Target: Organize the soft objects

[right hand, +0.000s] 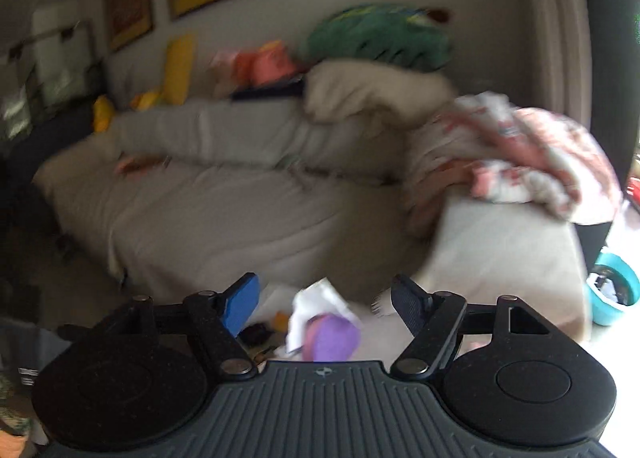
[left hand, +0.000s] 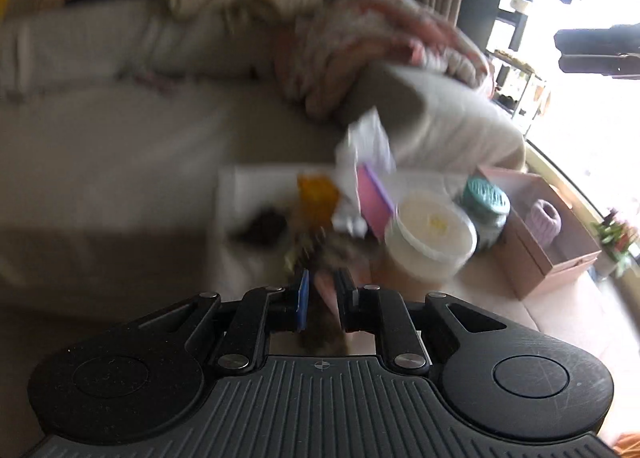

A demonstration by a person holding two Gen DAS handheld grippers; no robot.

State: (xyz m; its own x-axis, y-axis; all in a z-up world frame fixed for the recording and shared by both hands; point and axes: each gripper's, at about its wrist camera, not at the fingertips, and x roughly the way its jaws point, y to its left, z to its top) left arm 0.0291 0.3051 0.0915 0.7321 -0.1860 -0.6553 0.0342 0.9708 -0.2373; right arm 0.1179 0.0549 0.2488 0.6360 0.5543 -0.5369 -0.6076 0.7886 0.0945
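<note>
Beige sofa [right hand: 208,214]: long, with a floral blanket [right hand: 532,154] heaped on its right armrest.
Left gripper [left hand: 322,296]: fingers pinching a blurred brown-and-pink soft object [left hand: 322,298] above the cluttered surface [left hand: 256,186].
Right gripper [right hand: 322,300]: fingers spread wide, nothing between them.
Green cushion [right hand: 380,36]: on the sofa's back edge.

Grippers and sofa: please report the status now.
Left gripper shut on a dark furry thing, identity unclear. Right gripper open, empty. Floral blanket heaped on sofa arm. Nothing blocking.
</note>
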